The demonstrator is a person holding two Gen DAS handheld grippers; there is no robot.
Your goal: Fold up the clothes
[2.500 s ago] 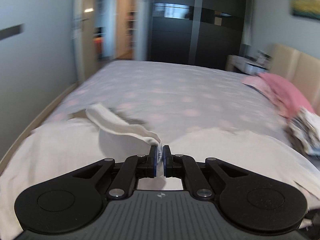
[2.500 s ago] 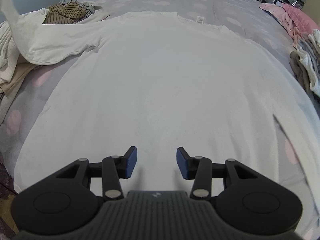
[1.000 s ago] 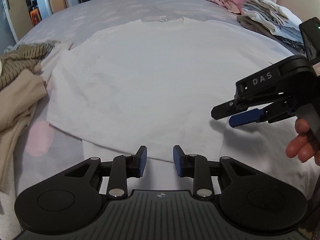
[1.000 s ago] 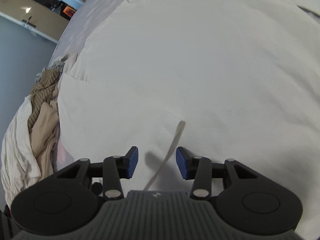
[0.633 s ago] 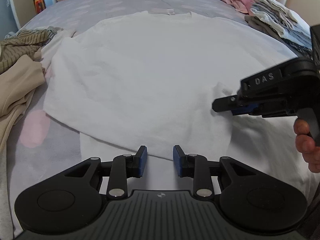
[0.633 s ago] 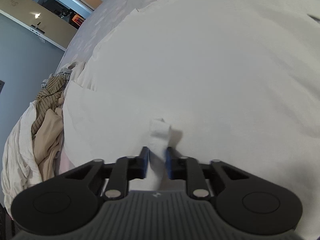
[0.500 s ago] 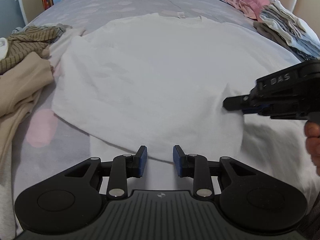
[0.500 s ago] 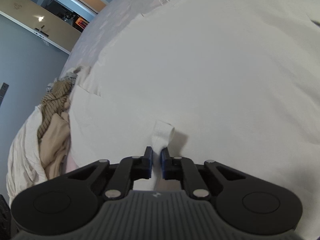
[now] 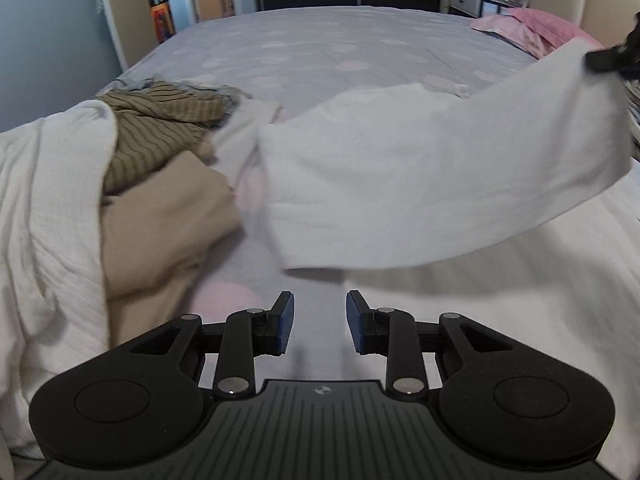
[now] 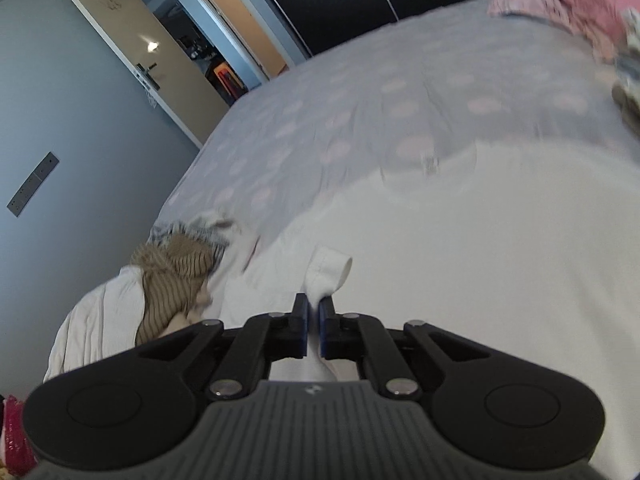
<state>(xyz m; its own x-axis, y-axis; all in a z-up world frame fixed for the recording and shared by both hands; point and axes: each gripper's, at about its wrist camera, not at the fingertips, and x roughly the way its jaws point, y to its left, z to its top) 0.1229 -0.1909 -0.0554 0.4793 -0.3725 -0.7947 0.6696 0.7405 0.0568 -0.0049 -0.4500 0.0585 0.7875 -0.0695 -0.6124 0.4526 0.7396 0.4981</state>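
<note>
A white long-sleeved top (image 9: 500,264) lies spread on the bed. Its left sleeve (image 9: 420,184) is lifted and stretched up to the right, its cuff pinched in my right gripper (image 10: 314,310), which also shows in the left wrist view (image 9: 608,58) at the far right edge. In the right wrist view the cuff (image 10: 330,268) pokes out between the shut fingers, with the top's body (image 10: 500,264) beyond. My left gripper (image 9: 319,316) is open and empty, low over the bed near the top's lower left edge.
A pile of unfolded clothes lies on the left: a white garment (image 9: 44,216), a beige one (image 9: 160,224) and a brown striped one (image 9: 160,128). Pink pillows (image 9: 532,32) and a stack of folded clothes (image 10: 628,80) lie at the far right. The bedspread (image 9: 320,52) is grey with pink dots.
My right gripper has closed on the sleeve cuff and lifted it up and to the right, pulling the sleeve off the top's body. My left gripper stayed open and tilted up.
</note>
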